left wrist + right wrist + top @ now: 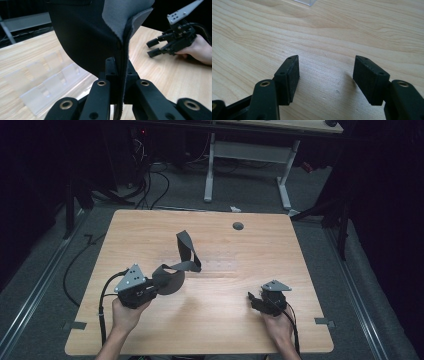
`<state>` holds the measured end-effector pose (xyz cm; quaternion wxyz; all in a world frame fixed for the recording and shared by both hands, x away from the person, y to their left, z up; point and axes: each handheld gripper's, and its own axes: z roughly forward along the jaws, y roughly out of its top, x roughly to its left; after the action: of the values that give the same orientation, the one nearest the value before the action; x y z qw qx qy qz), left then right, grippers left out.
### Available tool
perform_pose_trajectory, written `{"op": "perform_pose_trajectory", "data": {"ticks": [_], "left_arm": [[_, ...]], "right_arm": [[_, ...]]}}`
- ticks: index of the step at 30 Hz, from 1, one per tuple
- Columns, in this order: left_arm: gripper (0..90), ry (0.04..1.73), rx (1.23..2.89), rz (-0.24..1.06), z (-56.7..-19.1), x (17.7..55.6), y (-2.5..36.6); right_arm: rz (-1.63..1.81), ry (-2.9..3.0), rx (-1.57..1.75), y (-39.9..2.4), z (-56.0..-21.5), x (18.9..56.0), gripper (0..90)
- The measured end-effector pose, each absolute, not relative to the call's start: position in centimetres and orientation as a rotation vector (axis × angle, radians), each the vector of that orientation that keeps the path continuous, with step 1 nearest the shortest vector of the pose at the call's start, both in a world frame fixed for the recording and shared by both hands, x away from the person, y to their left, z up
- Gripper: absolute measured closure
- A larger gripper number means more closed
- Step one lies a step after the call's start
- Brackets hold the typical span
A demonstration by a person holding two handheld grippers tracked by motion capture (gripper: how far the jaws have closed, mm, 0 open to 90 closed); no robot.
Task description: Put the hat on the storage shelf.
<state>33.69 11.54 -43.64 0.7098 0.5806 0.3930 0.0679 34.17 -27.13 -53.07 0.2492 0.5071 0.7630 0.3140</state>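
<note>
A dark grey fabric piece [172,280] with a long strap [186,246] hangs just above the wooden table [225,330], left of its middle. My left gripper [156,288] is shut on the fabric's edge. In the left gripper view the cloth [85,40] is pinched between the closed jaws of my left gripper [122,75], and its lighter inner side [120,15] folds over on top. My right gripper [252,298] rests low over the table at the front right, open with nothing in it. Its pads [292,75] stand wide apart over bare wood.
A clear plastic holder [47,82] with several slots lies flat on the table past the fabric, faint in the high view [212,265]. A round cable hole [238,226] sits near the far edge. A white-legged desk [250,152] and cables stand beyond.
</note>
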Motion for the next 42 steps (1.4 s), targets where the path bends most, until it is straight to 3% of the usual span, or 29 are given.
{"op": "perform_pose_trajectory", "data": {"ticks": [20,42], "left_arm": [[86.7,0.902,1.215,0.233,-42.4,35.7,12.9],[86.6,0.958,1.168,0.38,-42.5,40.4,13.1]], "right_arm": [[0.878,2.077,1.433,-27.5,-53.1,34.5,36.3],[0.879,2.077,1.433,-27.5,-53.1,34.5,36.3]]}}
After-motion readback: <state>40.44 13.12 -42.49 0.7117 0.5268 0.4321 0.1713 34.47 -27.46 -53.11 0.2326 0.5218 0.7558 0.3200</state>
